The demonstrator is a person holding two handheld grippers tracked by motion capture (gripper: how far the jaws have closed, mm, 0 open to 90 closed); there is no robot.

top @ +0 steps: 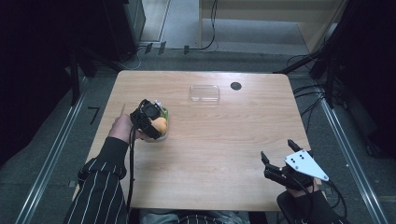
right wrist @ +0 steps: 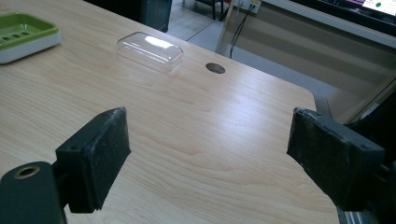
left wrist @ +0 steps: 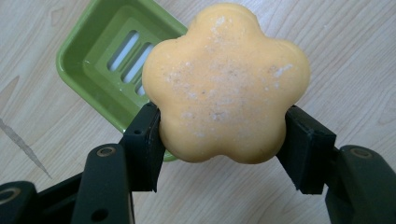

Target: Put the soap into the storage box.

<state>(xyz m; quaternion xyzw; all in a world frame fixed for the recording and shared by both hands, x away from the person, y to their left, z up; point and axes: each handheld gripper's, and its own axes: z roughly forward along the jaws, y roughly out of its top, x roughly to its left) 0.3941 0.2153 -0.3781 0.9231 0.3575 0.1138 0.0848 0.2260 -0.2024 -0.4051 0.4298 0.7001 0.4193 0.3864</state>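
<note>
Left gripper view has the left hand-held gripper [left wrist: 223,140] pinching a flower-shaped orange soap [left wrist: 225,84] by its two sides, held clear above the green soap dish [left wrist: 88,70], partly over the dish's near corner. Judging by this, the pick is done; setting the soap into the dish, and perhaps covering it with the clear lid [top: 204,93] lying well beyond the dish, remains. The right hand-held gripper [top: 279,158] waits spread, far from the dish, over the surface [top: 224,154].
</note>
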